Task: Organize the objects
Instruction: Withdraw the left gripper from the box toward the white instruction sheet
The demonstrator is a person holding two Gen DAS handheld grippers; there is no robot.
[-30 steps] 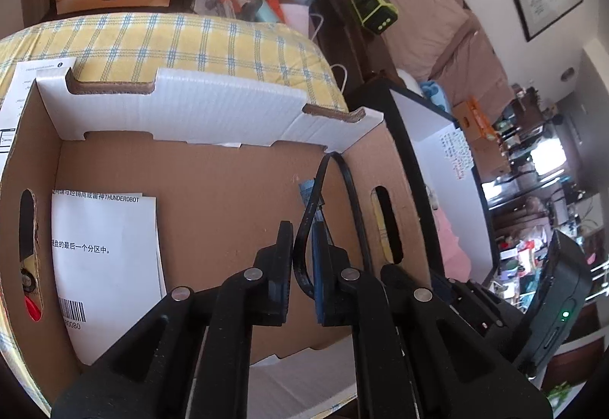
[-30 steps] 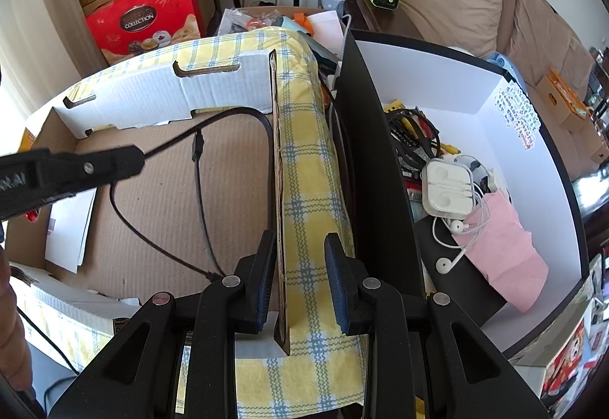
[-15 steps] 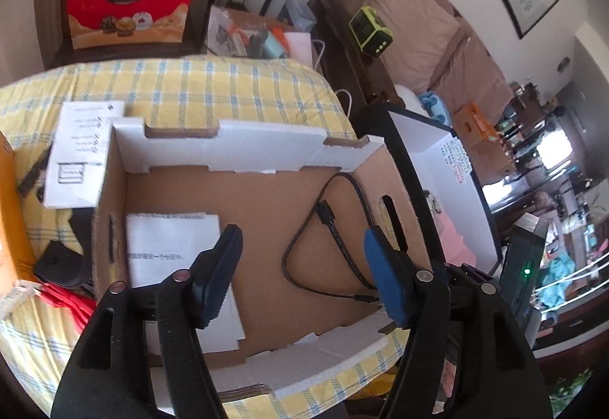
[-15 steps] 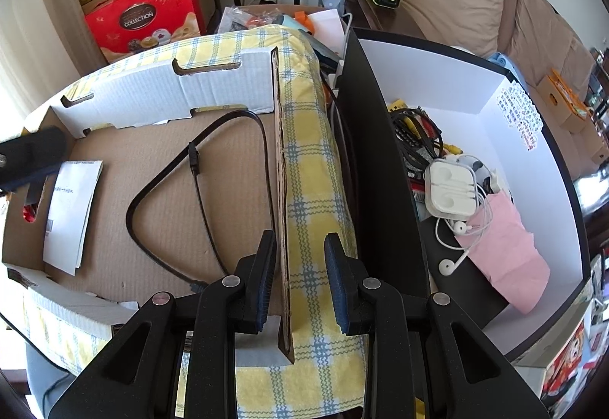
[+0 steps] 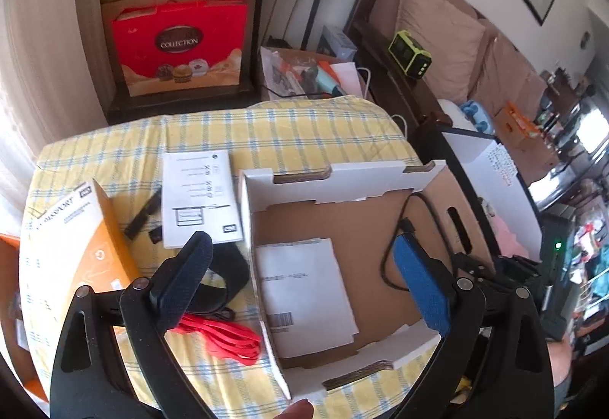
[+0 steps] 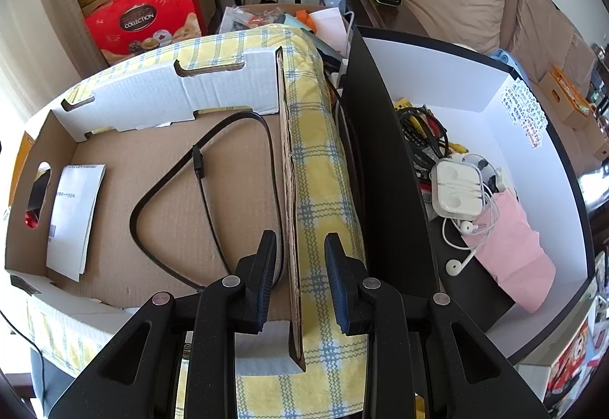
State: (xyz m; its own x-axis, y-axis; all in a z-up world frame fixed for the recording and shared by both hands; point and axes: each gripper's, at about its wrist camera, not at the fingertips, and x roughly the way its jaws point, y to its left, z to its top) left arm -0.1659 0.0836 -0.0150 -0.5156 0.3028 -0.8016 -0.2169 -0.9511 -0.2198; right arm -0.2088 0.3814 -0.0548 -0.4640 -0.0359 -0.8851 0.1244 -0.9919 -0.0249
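Note:
A shallow cardboard box (image 5: 342,175) (image 6: 228,83) stands on the yellow checked cloth. A black cable (image 5: 396,240) (image 6: 201,167) lies looped on its floor beside a white paper sheet (image 5: 304,289) (image 6: 72,209). My left gripper (image 5: 304,289) is wide open and empty, high above the box. My right gripper (image 6: 298,278) is open, its fingers astride the box's right wall (image 6: 287,190) without touching it. On the cloth left of the box lie a red cable (image 5: 224,337), a black strap (image 5: 224,278), a white leaflet (image 5: 200,198) and an orange booklet (image 5: 76,251).
A black-walled white bin (image 6: 495,83) to the right holds cables, a white earphone case (image 6: 456,186) and a pink pouch (image 6: 510,247). Red gift boxes (image 5: 182,42), speaker stands and a sofa stand behind the bed. A small black stick (image 5: 142,215) lies by the leaflet.
My left gripper opened, let go of the black cable, which now lies in the box, and pulled back up and leftward. The right gripper has stayed astride the box wall.

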